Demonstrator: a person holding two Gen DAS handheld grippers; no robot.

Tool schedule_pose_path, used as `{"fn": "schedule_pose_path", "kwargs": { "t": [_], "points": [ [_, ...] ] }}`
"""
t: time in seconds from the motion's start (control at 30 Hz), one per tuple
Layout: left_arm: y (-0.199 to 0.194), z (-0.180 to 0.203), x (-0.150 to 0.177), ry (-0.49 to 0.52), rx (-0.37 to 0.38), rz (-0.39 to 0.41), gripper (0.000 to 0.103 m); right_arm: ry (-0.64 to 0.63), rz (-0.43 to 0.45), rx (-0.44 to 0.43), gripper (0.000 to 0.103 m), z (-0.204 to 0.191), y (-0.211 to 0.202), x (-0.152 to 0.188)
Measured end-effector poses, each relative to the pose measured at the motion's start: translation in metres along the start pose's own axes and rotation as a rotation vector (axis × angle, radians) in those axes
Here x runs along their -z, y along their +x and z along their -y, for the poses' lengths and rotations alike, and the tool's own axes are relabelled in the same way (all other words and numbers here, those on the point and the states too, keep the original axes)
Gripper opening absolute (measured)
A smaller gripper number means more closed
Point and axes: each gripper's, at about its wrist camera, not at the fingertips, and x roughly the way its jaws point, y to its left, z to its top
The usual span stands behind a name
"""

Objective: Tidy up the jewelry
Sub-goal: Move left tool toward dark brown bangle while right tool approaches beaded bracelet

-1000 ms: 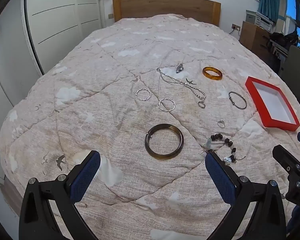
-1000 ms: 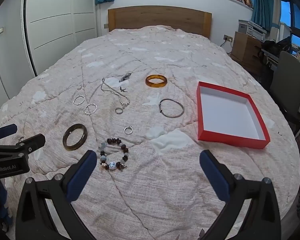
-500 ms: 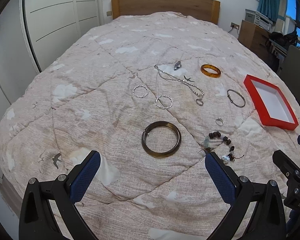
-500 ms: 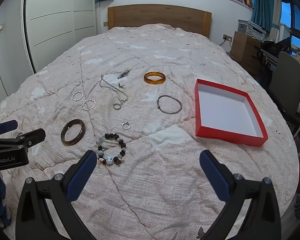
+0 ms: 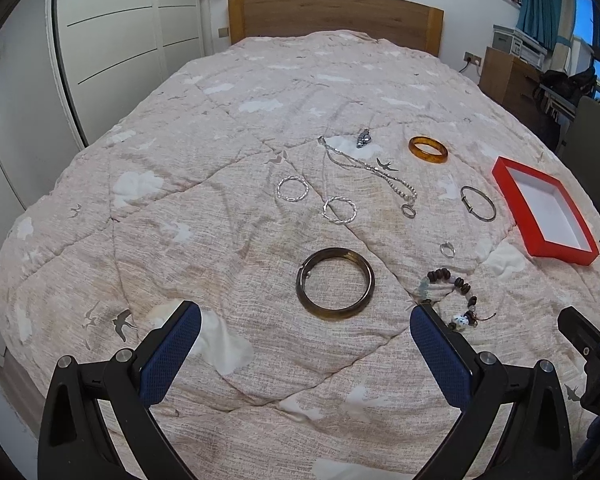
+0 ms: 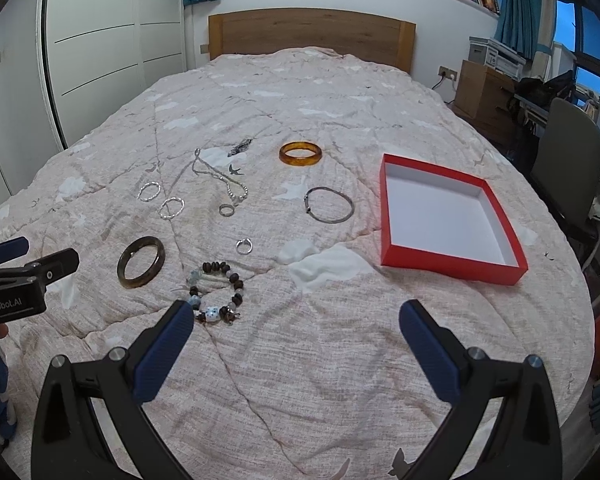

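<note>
Jewelry lies spread on a beige quilted bed. A dark bangle (image 5: 335,283) (image 6: 141,256) rests just beyond my open left gripper (image 5: 304,316). A beaded bracelet (image 5: 452,295) (image 6: 217,292) lies by the left fingertip of my open right gripper (image 6: 296,314). Farther back are an amber bangle (image 5: 428,150) (image 6: 300,153), a thin metal bangle (image 5: 478,209) (image 6: 329,209), two twisted silver hoops (image 5: 339,210) (image 6: 172,207), a silver chain necklace (image 5: 368,168) (image 6: 220,178) and two small rings (image 5: 447,249) (image 6: 244,246). An empty red box (image 5: 542,212) (image 6: 448,216) sits at the right.
A wooden headboard (image 6: 312,38) and white wardrobe doors (image 6: 92,48) stand behind and left of the bed. A wooden nightstand (image 6: 484,100) and a grey chair (image 6: 568,160) are on the right. The bed edge falls away near both grippers.
Both views have pulled back and risen slightly, so the jewelry sits a little farther away. Nothing was picked up; both grippers stay open.
</note>
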Motion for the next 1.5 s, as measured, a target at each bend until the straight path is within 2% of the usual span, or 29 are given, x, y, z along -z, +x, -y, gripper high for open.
{"fn": "schedule_pose_path", "kwargs": {
  "t": [0.37, 0.63, 1.0, 1.33, 1.5],
  "points": [
    [0.009, -0.01, 0.002, -0.012, -0.023, -0.02, 0.101, 0.015, -0.03, -0.028, 0.103, 0.0, 0.011, 0.001],
    [0.022, -0.01, -0.001, -0.015, -0.058, -0.042, 0.101, 0.0, -0.021, -0.049, 0.103, -0.002, 0.018, -0.002],
    [0.032, -0.009, -0.005, 0.001, -0.053, -0.058, 0.098, -0.009, -0.024, -0.072, 0.102, -0.005, 0.027, -0.006],
    [0.043, -0.011, -0.006, -0.008, -0.067, -0.071, 0.095, -0.012, -0.038, -0.103, 0.1, -0.009, 0.034, -0.006],
    [0.047, -0.014, -0.008, -0.016, -0.071, -0.075, 0.095, -0.018, -0.057, -0.119, 0.095, -0.011, 0.041, -0.007]
  ]
}}
